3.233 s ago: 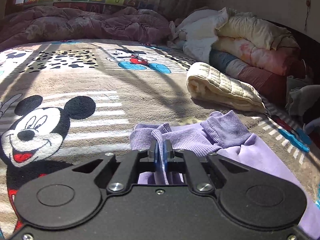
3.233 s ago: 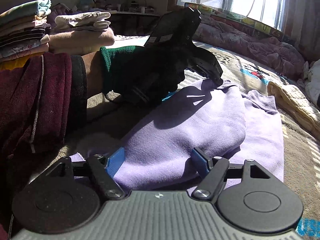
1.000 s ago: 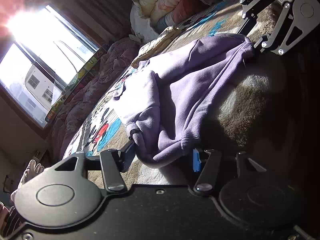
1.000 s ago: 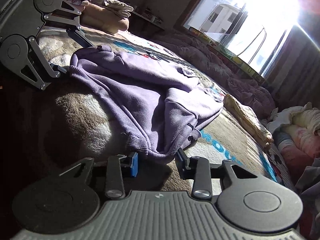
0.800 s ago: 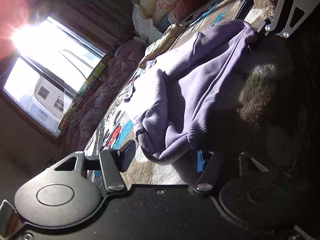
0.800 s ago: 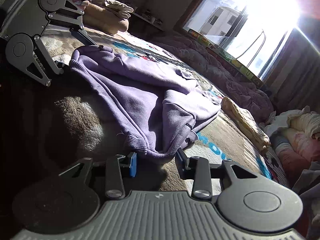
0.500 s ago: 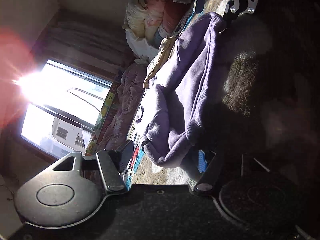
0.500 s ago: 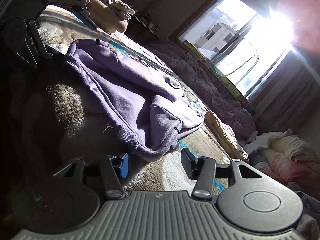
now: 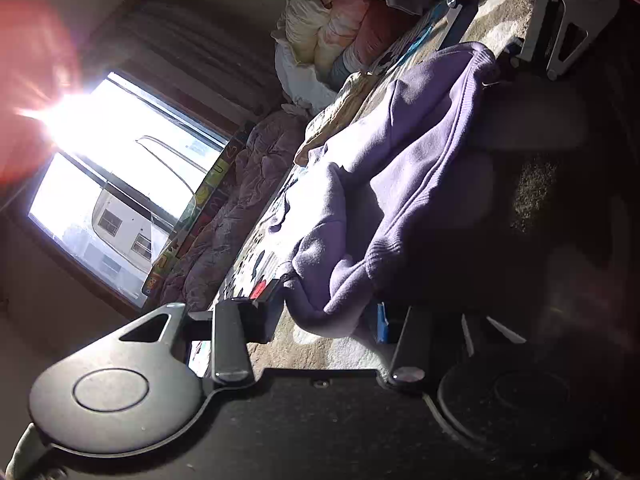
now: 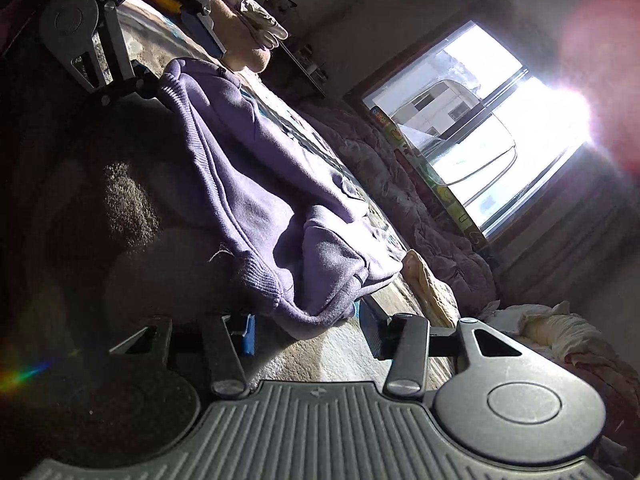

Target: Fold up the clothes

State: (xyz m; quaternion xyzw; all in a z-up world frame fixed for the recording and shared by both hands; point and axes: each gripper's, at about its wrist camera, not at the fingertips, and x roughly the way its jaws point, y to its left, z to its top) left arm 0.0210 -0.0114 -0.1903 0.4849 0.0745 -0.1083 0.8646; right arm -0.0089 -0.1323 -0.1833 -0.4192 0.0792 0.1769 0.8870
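Across the bed (image 9: 320, 352), with its plush brown cartoon-print blanket, most of your near side sits in deep shadow, while the bright window (image 9: 120, 168) behind floods the far side with glare. Under that window a crumpled mauve quilt (image 9: 240, 208) runs along the bed's far edge, and a pile of cream, pink and white bedding (image 9: 328, 28) is heaped at one end. Your task piece, the purple sweatshirt (image 9: 420, 168), lies on the blanket in front of you with its ribbed hem towards you, stretched from one of your tools to the other and rumpled into loose folds on its lit side. Just beyond it lies a cream quilted cloth (image 10: 432, 284), rolled up on the blanket. Your left hand-held gripper (image 9: 328, 308) is rolled well over to one side and has just been closing; a bunched corner of the hem fills the space between its fingers, and both pads look pressed against the cloth. Your right hand-held gripper (image 10: 308, 332), tilted the opposite way, has also just been closing around the other hem corner, but a thin strip of blanket shows between the cloth and each finger, so its jaws stand slightly spread around the fabric, not pinching it.
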